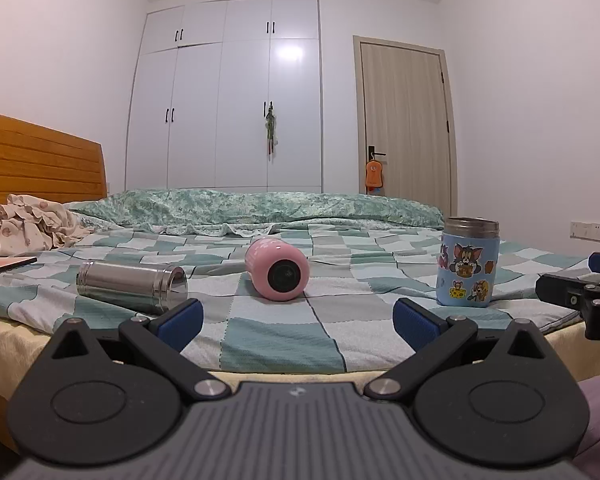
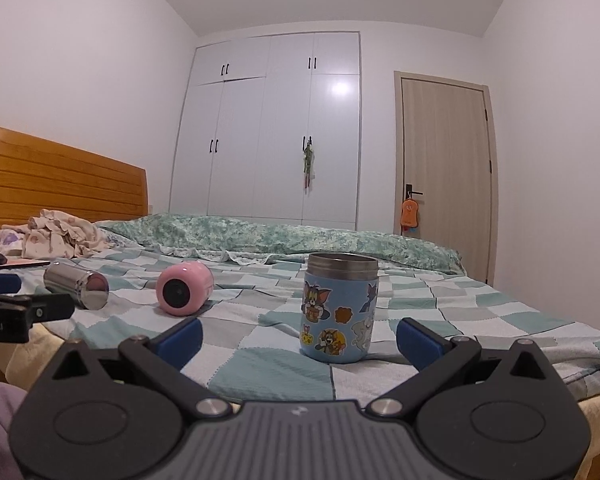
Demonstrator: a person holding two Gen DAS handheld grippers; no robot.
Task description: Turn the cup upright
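Three cups are on the checked bedspread [image 1: 260, 340]. A steel cup [image 1: 130, 286] lies on its side at the left; it also shows in the right wrist view [image 2: 76, 285]. A pink cup [image 1: 278, 268] lies on its side in the middle, its end facing me; it also shows in the right wrist view [image 2: 184, 288]. A blue cartoon cup [image 1: 468, 266] stands upright at the right, close ahead in the right wrist view [image 2: 338, 308]. My left gripper [image 1: 298, 320] is open and empty at the bed's near edge. My right gripper [image 2: 298, 338] is open and empty, just short of the blue cup.
A green quilt [image 1: 260, 204] lies across the far side of the bed. Crumpled clothes [image 1: 32, 224] and a flat board [image 1: 8, 266] lie at the left by the wooden headboard [image 1: 40, 160]. A white wardrobe [image 1: 228, 100] and a door [image 1: 404, 120] stand behind.
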